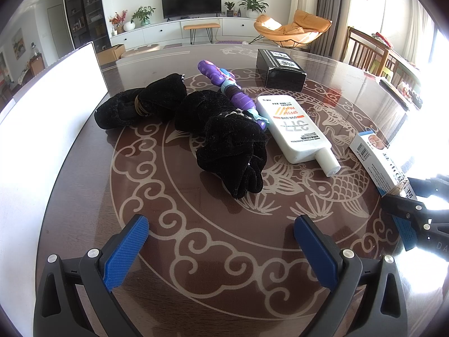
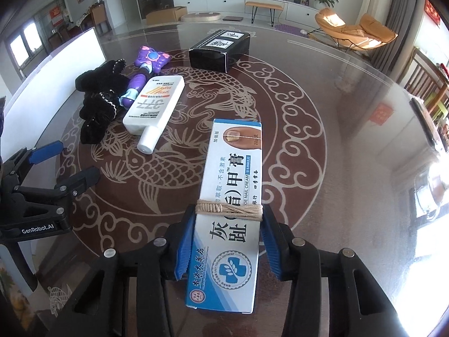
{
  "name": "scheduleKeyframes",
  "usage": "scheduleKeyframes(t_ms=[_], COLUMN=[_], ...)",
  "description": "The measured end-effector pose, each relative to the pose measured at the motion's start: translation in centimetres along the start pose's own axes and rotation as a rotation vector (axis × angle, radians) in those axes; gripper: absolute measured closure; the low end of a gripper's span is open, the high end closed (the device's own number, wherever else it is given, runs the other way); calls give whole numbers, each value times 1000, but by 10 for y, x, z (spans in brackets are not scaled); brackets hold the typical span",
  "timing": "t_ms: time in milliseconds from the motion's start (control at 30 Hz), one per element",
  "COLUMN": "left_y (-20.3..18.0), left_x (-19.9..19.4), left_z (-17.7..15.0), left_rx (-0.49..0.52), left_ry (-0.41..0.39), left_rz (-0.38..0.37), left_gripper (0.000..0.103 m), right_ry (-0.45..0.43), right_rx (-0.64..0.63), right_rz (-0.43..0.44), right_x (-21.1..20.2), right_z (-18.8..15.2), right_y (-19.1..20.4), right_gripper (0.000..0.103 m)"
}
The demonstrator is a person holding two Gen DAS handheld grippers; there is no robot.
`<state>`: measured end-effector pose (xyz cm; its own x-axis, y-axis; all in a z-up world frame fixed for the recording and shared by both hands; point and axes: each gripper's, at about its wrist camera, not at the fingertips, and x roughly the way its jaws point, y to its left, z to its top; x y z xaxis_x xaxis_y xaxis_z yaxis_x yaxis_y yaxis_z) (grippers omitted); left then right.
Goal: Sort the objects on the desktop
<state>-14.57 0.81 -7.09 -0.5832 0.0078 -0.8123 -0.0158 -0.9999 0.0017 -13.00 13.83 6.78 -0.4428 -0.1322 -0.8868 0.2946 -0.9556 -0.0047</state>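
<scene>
My right gripper [image 2: 228, 213] is shut on a blue-and-white nail cream box [image 2: 235, 168] wrapped with twine, its blue pads pressing both long sides. The box end shows in the left wrist view [image 1: 376, 154], with the right gripper [image 1: 407, 191] at the frame's right edge. My left gripper [image 1: 220, 224] is open over the patterned table top [image 1: 196, 252], nothing between its fingers; it also shows at the left of the right wrist view [image 2: 70, 163]. Ahead of it lie black velvet hair bows [image 1: 230, 140], a white sunscreen bottle [image 1: 294, 126], a purple toy wand [image 1: 224, 84] and a black carton [image 1: 280, 70].
A white panel [image 1: 50, 106] stands along the table's left side. The round brown table has a glossy glass top with a fish pattern. Wooden chairs [image 1: 370, 50] sit past its far right edge. A living room with a television lies beyond.
</scene>
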Motion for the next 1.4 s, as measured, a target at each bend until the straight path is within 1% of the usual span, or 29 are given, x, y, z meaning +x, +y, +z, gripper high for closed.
scheduleKeyframes(t_ms=[67,133,300,400,500,633,667,700,733,867,967,1133,1233,1400], left_y=[0,0,0,0,0,0,0,0,0,0,0,0,0,0], left_x=[0,0,-1,0,0,0,0,0,0,0,0,0,0,0], left_z=[0,0,0,0,0,0,0,0,0,0,0,0,0,0], left_rx=[0,0,0,0,0,0,0,0,0,0,0,0,0,0], left_ry=[0,0,0,0,0,0,0,0,0,0,0,0,0,0], left_rz=[0,0,0,0,0,0,0,0,0,0,0,0,0,0], left_gripper=[0,0,0,0,0,0,0,0,0,0,0,0,0,0], right_ry=[6,13,16,11,19,32,32,28,20,-9,-34,-92,-125,-156], right_rx=[-19,-38,-10,-44,-155,-283,-313,-326,-305,-118,-23,16,35,64], right_rz=[-10,-40,-64,-44,4,147,144,122,106,21,-6,-27,-44,-52], right_x=[0,4,24,34,38,30,28,25,23,13,-1,-24,-32,-29], right_z=[3,12,50,69,75,58,51,45,40,15,-13,-57,-67,-67], right_y=[4,6,6,18,37,55,57,56,49,-3,-27,-27,-23,-21], right_gripper=[58,58,58,58,58,58,58,58,58,58,58,58,58,58])
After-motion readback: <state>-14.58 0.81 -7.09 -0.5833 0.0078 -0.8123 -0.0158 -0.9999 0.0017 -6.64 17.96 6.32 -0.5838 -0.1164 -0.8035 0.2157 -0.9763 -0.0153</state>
